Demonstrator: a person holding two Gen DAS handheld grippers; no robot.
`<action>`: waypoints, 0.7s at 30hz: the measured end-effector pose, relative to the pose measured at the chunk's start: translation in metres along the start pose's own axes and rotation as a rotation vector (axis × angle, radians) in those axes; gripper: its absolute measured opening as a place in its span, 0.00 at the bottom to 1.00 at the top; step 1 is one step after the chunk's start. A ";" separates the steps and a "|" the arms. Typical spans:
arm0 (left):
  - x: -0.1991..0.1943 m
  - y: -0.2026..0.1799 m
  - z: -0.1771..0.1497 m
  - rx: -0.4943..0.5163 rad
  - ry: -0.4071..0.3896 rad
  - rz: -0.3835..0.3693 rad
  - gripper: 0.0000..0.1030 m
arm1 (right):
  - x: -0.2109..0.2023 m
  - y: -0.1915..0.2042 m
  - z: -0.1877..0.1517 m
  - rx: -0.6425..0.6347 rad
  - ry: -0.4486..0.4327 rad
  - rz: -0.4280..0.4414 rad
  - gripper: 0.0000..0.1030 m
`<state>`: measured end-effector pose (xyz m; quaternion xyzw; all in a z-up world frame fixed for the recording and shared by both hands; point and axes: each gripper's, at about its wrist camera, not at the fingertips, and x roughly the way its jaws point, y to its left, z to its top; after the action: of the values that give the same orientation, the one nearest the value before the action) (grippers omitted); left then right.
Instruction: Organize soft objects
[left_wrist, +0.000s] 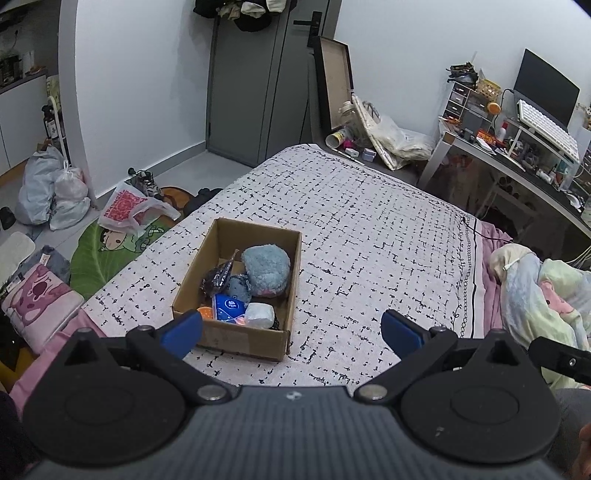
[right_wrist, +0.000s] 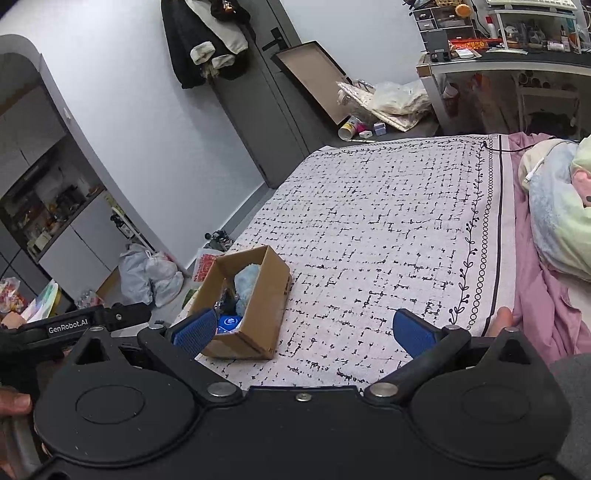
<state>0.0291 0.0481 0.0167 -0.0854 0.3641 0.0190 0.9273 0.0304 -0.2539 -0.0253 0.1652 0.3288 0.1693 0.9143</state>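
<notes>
While you hold both tools over the near end of the bed, this is how it lies
Left gripper (left_wrist: 291, 330): your blue pads are spread wide, nothing between them; the left pad overlaps the box's near corner in view
Right gripper (right_wrist: 303, 332): spread wide too, empty, above the bedspread (right_wrist: 388, 229)
Writing: "GenRobot.AI" in white on the black bar (right_wrist: 70, 328) at the left of the right wrist view; the blue packet's print is too small to read
Cardboard box (left_wrist: 218, 336): open-topped, on the patterned bedspread just ahead of your left gripper
Box contents, near end: an orange item (left_wrist: 205, 313), a blue packet (left_wrist: 229, 308), a white wrapped bundle (left_wrist: 259, 315)
Box contents, middle: a dark crinkled wrapper (left_wrist: 218, 278), a small grey-blue soft piece (left_wrist: 238, 286)
Box contents, far end: a fluffy pale-blue plush (left_wrist: 266, 269)
Bed, right: a pastel blanket (left_wrist: 535, 295) heaped on the pink sheet (right_wrist: 543, 295)
Beyond: pink-printed plastic bag (left_wrist: 127, 210) on the floor
</notes>
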 end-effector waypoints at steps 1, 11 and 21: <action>-0.001 0.000 0.000 0.007 -0.001 0.003 0.99 | -0.001 0.001 0.000 -0.002 0.000 -0.002 1.00; -0.007 -0.001 0.002 0.032 -0.003 0.000 0.99 | -0.002 0.006 0.000 -0.023 0.008 -0.002 1.00; -0.006 -0.003 0.002 0.048 0.008 0.007 0.99 | -0.002 0.005 -0.001 -0.027 0.017 -0.017 1.00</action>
<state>0.0266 0.0456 0.0226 -0.0618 0.3682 0.0129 0.9276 0.0278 -0.2500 -0.0228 0.1485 0.3356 0.1672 0.9151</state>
